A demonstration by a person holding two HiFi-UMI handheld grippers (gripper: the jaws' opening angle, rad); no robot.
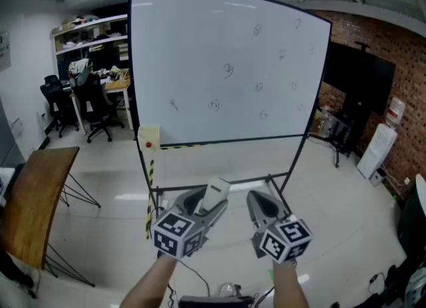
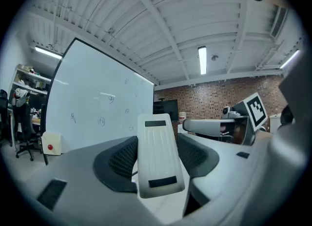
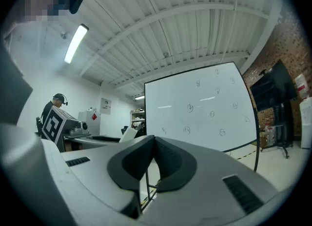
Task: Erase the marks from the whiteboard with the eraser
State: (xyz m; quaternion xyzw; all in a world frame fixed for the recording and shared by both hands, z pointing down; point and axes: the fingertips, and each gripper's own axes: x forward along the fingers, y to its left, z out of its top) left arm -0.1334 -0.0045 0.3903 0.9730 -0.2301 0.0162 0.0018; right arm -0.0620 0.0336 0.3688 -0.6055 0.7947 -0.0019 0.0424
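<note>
**A:** Left gripper (image 2: 157,153) first: what do its jaws hold?

**B:** They pinch the eraser (image 2: 156,157), a white block with two dark strips. One pad sits on each long side. It sticks out past the tips, pointing to 12 o'clock.

**A:** And the right gripper (image 3: 152,164)?

**B:** Its jaws are pressed together at the tips with nothing between them. It sits at 3 o'clock of the other one, just beside it. Both are low in the head view.

**A:** Where's the whiteboard (image 1: 226,67)?

**B:** At 12 o'clock of both grippers, upright on a black-framed stand. The eraser is apart from it, not touching.

**A:** And the marks (image 1: 229,70)?

**B:** Small dark scribbles, scattered across the board, more of them toward its right side. They are too small to read.

**A:** What's around it?

**B:** A small white box (image 1: 148,137) with a red dot sits at the board's lower left corner, about 11 o'clock of the eraser. A wooden table (image 1: 33,197) stands at 9 o'clock, office chairs (image 1: 93,104) at 10 o'clock and a brick wall (image 1: 393,47) at 2 o'clock.
</note>
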